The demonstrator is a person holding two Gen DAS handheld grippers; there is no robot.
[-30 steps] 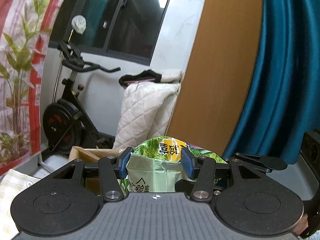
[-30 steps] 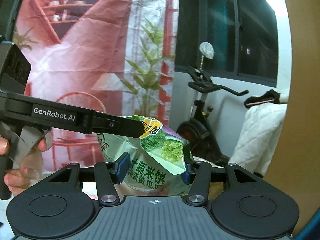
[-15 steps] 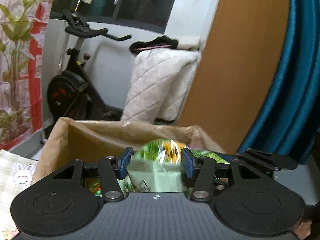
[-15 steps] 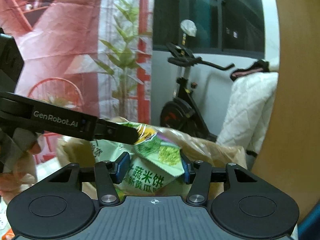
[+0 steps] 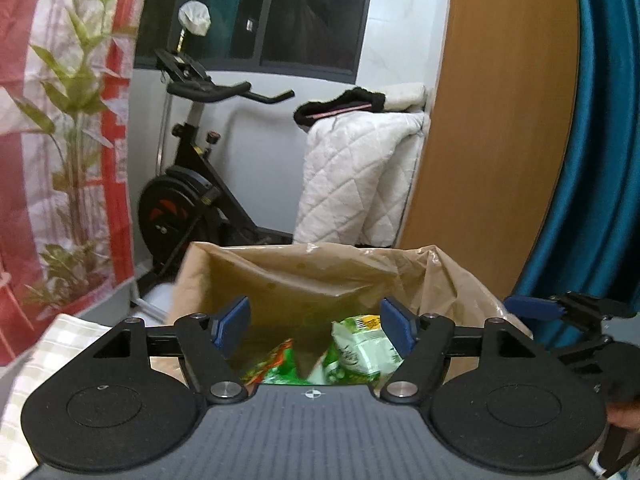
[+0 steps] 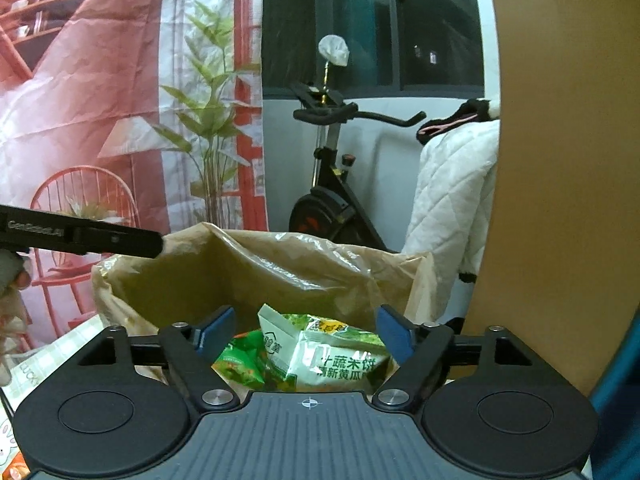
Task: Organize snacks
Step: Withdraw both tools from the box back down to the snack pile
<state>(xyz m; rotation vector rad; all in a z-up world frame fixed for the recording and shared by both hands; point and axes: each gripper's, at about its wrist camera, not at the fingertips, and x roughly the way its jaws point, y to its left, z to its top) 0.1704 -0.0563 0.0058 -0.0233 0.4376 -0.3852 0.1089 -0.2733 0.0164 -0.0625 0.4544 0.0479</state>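
Both grippers, L (image 5: 314,322) & R (image 6: 306,328), spread empty above lined box (image 6: 280,264); rice-cracker bag (image 6: 336,356) lies inside w/ other snacks.

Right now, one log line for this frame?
left gripper: open, empty | right gripper: open, empty | rice cracker bag: inside brown bag, beside green snack pack | both grippers above brown bag opening
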